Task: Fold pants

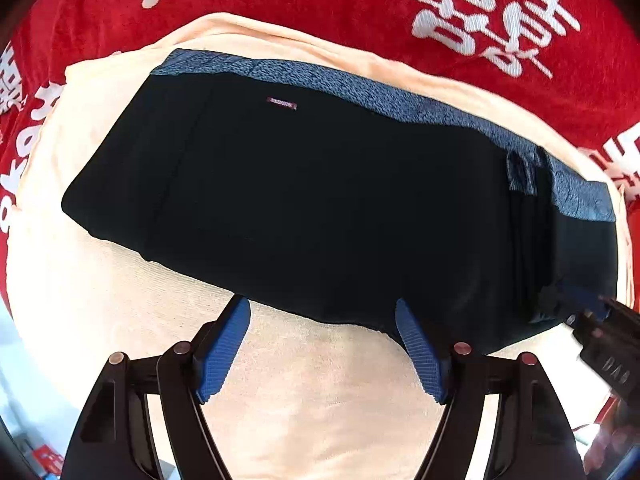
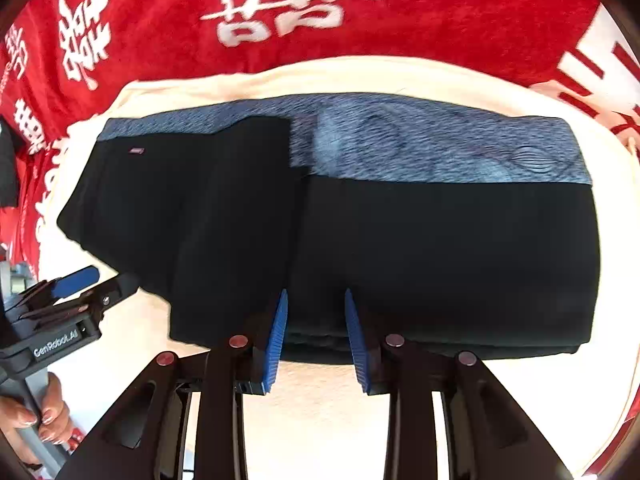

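Note:
Black pants [image 1: 320,208] with a blue-grey speckled waistband [image 1: 360,88] lie folded into a compact stack on a cream towel [image 1: 312,392]. In the right wrist view the pants [image 2: 440,260] fill the middle, waistband [image 2: 420,144] at the far side. My left gripper [image 1: 322,312] is open and empty, its tips at the near edge of the pants. My right gripper [image 2: 316,300] is open with its blue pads [image 2: 278,340] at the near folded edge, nothing between them. The left gripper also shows in the right wrist view [image 2: 76,280], and the right gripper's tip in the left wrist view [image 1: 592,312].
A red cloth with white characters [image 1: 500,20] lies under the towel and surrounds it, also in the right wrist view [image 2: 280,8]. A person's hand [image 2: 40,420] holds the left gripper's handle at the lower left.

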{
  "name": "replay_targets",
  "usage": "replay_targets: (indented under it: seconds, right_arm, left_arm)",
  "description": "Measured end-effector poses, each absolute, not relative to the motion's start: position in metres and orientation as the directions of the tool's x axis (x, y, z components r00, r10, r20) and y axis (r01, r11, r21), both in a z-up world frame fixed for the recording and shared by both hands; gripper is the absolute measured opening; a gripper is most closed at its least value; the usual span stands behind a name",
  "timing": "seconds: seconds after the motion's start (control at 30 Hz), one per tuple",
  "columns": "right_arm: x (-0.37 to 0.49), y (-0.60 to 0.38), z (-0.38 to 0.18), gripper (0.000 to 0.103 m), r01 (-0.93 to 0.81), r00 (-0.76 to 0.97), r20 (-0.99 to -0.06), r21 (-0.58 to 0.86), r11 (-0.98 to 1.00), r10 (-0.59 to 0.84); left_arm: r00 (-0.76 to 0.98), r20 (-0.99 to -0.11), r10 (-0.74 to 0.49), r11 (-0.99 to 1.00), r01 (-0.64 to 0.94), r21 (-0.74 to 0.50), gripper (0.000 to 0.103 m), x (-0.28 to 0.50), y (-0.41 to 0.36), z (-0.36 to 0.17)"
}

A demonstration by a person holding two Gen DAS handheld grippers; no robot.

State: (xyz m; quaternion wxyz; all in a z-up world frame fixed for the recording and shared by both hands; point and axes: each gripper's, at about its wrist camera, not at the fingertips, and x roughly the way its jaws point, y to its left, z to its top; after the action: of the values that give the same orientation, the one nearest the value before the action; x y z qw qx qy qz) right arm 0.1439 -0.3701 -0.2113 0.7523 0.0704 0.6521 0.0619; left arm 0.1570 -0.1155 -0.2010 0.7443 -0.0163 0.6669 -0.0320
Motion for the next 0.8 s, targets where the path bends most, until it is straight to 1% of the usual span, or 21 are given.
replay_targets:
  seconds: [0.13,0.57,0.8]
  right_arm:
    - [0.140,-0.349,-0.210,0.050,-0.086,0.135,-0.983,0.111,0.990,0.122]
    - [0.132,-0.336,-0.202,0.055,-0.136,0.108,-0.989,0.091,0.987,0.106]
    - [0.143,-0.332,-0.179,0.055,-0.174,0.160,-0.960,0.203,0.964,0.231]
  left_arm:
    - [0.107,-0.990,-0.087,0.996,0.001,-0.088,0.076,0.158,-0.102,-0.204]
    - [0.108,-0.982,-0.154,0.982,-0.095,-0.164,0.076,0.147,-0.059,-0.211]
    - [0.146,-0.969,-0.197,0.966,-0.138,-0.217,0.076,0.150,-0.046,-0.205]
